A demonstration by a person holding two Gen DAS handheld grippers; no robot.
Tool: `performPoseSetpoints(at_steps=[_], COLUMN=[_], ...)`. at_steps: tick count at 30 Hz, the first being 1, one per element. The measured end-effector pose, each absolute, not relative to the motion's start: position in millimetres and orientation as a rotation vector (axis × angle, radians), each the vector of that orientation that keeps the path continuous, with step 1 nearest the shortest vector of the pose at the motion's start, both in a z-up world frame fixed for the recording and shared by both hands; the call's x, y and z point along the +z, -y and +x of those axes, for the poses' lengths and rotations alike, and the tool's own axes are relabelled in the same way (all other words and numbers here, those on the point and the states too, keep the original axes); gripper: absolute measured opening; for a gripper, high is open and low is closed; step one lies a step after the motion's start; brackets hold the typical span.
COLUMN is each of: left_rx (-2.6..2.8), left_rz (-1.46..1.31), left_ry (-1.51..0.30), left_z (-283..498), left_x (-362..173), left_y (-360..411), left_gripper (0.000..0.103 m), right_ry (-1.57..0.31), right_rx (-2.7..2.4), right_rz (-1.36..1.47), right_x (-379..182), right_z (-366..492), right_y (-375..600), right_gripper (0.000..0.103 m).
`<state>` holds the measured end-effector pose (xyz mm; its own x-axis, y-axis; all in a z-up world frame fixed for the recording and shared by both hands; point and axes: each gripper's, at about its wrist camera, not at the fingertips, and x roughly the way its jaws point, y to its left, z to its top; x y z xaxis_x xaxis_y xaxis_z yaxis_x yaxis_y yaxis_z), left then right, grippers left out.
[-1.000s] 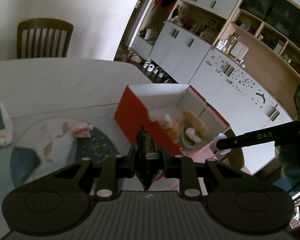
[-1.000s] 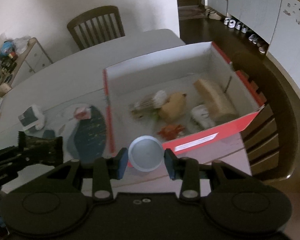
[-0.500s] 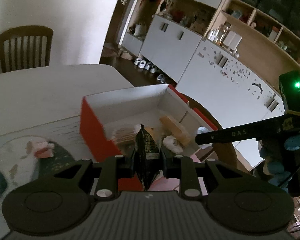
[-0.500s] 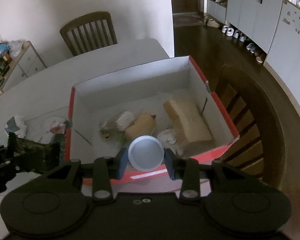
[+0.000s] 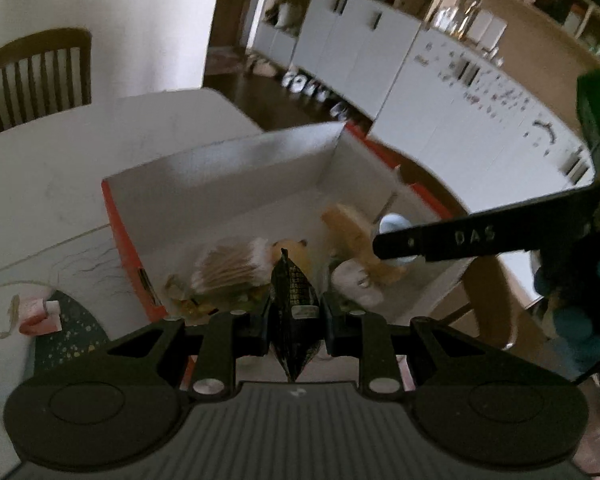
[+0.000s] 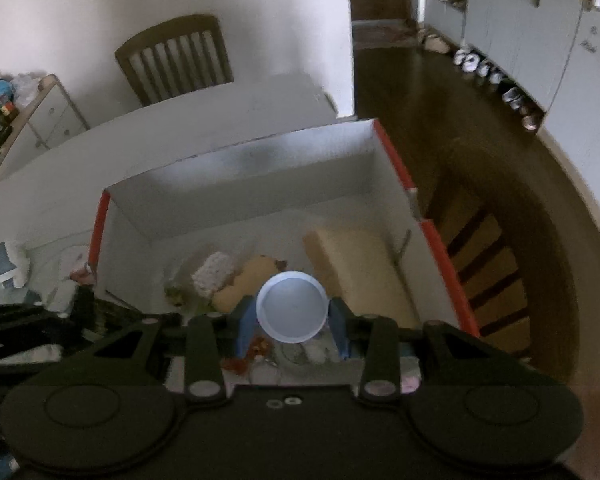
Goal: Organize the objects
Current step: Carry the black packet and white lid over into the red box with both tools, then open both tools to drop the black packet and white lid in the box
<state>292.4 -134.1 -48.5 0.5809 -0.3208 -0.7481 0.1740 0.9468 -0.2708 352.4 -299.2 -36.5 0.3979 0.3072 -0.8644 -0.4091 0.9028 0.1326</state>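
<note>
A red box with white inner walls [image 5: 228,176] [image 6: 260,168] stands on the white table. Inside lie a tan block [image 6: 360,264], a brown plush [image 6: 252,276], a white textured piece [image 6: 214,274] and other small items. My left gripper [image 5: 296,316] is shut on a dark printed packet [image 5: 294,300] and holds it over the box's near edge. My right gripper [image 6: 292,316] is shut on a pale blue round cup [image 6: 291,307] above the box's near part. The right gripper also shows in the left wrist view [image 5: 384,236], over the tan block.
A patterned mat [image 5: 60,344] with a pink item [image 5: 40,312] lies left of the box. A folded white-and-blue pack [image 6: 6,268] lies further left. Wooden chairs stand at the far side [image 6: 176,60] and right side [image 6: 496,280] of the table. White cabinets line the right wall.
Both grippers have moved forward over the box, each still holding its object. The box now fills more of both views.
</note>
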Motion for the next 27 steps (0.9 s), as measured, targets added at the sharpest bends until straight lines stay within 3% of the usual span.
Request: performPoseSetpoints(at_steps=[19,27], left_rx=[-0.255,-0.253], left_rz=[-0.059,-0.020], left_ry=[-1.059,-1.084], left_z=[326,327], left_x=[-90,-94], left_y=[164,171], left_gripper=[0.023,0.024], right_ry=[-1.115,-1.134], right_rx=[0.470,0.491], right_rz=[-0.228,-0.227], right_x=[-78,-80], right_z=[362,364], right_y=[276,277], right_gripper=[0.039,0.046])
